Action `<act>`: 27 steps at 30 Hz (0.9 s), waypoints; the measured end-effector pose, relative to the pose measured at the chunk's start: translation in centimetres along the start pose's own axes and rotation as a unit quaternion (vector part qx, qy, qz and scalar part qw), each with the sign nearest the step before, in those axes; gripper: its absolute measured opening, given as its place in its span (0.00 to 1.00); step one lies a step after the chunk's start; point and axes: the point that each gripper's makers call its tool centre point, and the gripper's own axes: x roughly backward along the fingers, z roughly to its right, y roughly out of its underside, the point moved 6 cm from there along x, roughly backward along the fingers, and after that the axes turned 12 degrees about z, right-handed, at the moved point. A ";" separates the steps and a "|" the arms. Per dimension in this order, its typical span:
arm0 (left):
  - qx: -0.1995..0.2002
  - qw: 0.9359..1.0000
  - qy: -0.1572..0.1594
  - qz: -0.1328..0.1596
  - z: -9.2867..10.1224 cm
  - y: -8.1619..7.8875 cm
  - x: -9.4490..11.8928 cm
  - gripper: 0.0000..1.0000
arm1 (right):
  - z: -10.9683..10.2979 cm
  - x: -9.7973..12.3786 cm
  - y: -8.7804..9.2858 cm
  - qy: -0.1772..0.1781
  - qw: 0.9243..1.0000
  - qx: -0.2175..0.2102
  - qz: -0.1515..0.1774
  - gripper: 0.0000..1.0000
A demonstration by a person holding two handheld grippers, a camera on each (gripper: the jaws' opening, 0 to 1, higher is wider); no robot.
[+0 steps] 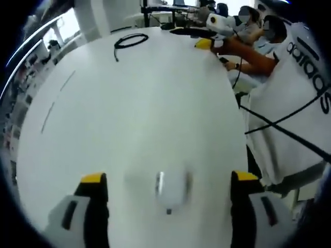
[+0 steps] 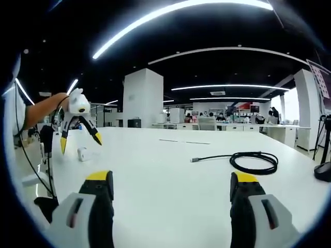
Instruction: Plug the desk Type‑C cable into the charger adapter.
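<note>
White adapter (image 1: 170,188) sits dead centre between the left gripper (image 1: 170,181)'s wide jaws; right gripper (image 2: 173,188), wide too, faces the cable (image 2: 248,160).

- Long ceiling light strips (image 2: 176,10) arc across the top of the right gripper view, bent by fisheye distortion, over a dark ceiling.
- The white table (image 1: 145,103) in the left gripper view reads bright and washed out, with only a faint shadow.
- The white charger adapter (image 1: 170,188) at lower centre is smeared by blur.
- Window glare whitens the upper left of the left gripper view.
</note>
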 end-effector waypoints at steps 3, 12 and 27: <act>0.013 1.000 -0.009 0.017 -0.1 0.2 0.2 0.99 | 0.0 -0.1 0.0 -0.002 1.000 0.002 -0.001 0.95; 0.037 0.991 -0.060 0.117 -0.4 0.4 1.0 1.00 | -0.2 -0.4 -0.3 -0.007 1.000 0.008 -0.003 0.95; 0.061 0.950 -0.169 0.256 -1.8 1.4 1.9 1.00 | -0.4 -0.5 -0.7 -0.010 1.000 0.015 -0.004 0.95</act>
